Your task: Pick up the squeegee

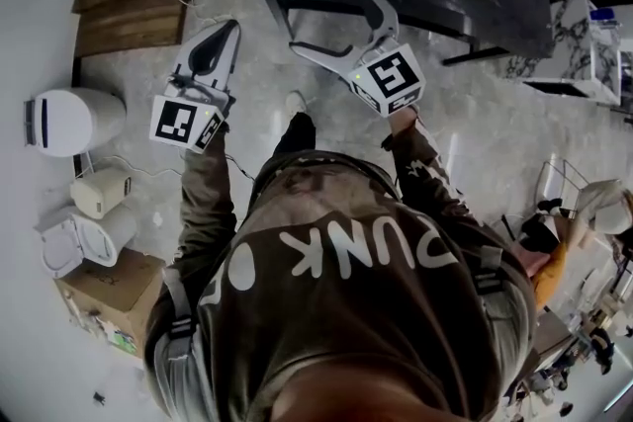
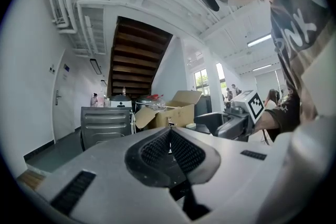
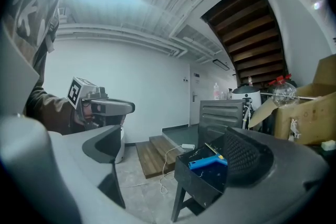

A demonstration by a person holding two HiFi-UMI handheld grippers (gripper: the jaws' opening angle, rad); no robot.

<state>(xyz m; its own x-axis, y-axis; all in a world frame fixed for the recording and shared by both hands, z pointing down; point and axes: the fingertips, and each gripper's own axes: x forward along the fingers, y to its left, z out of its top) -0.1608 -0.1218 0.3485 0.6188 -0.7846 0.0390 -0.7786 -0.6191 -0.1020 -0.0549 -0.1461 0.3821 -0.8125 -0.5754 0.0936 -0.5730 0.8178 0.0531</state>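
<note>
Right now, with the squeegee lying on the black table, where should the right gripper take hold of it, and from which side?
Probably its blue handle: it lies flat near the corner of the table, free end toward the near edge, blade beyond. The right gripper, jaws apart, could come in from that edge and close across the narrow handle.

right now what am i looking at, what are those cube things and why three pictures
A person holds a two-jaw gripper in each hand. The top-down picture comes from a camera on the person's head; the other two come from cameras riding on the grippers. The marker cubes are parts of the grippers. The left gripper has its jaws together, nothing between them. The right gripper has its jaws apart and empty, facing a blue-handled squeegee that lies on a black table. Nothing is held.
</note>
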